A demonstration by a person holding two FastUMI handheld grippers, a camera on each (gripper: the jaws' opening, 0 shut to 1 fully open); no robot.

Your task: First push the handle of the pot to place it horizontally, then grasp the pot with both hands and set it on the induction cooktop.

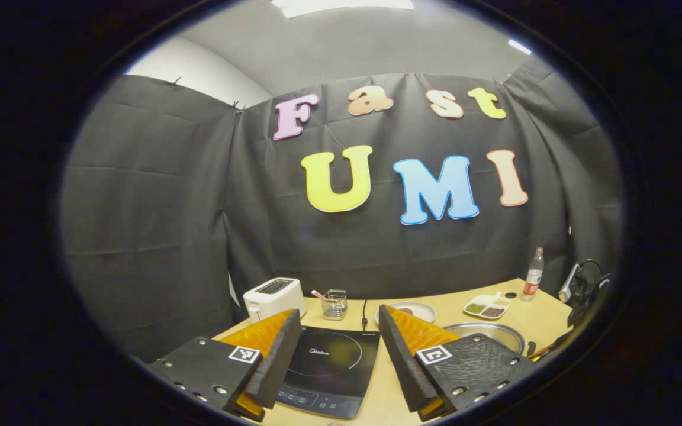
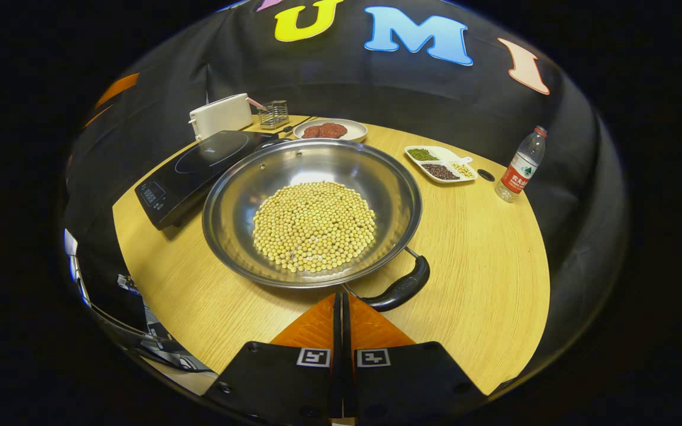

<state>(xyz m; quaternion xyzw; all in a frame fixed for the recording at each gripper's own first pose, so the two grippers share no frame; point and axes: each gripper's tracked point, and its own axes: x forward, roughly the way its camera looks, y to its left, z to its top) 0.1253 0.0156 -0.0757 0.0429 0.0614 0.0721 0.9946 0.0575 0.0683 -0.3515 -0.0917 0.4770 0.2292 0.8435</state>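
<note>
A black cloth wall stands behind a round wooden bench (image 2: 483, 248).

The biggest thing on the bench is the steel pot (image 2: 311, 207). It sits near the middle, just to the right of the induction cooktop (image 2: 199, 165), and its rim looks very close to the cooktop's edge. A pile of yellow soybeans (image 2: 314, 226) lies in the pot. The pot's black handle (image 2: 403, 287) sticks out at the near right side and lies at a slant.

The right gripper (image 2: 341, 310) hangs low over the bench, just beside the handle. Its 2 fingers are pressed together with nothing between them.

The left gripper (image 1: 338, 331) is held above the cooktop (image 1: 326, 370). Its 2 fingers are spread wide apart and hold nothing.

At the back of the bench stand a white toaster (image 2: 222, 114) and a small wire basket (image 2: 274, 113). Near them is a plate (image 2: 353, 127) with 2 brown patties (image 2: 324, 130). To the right is a white tray (image 2: 441, 164) with green, dark and pale beans in 3 parts. A water bottle (image 2: 520, 165) stands farther right.
</note>
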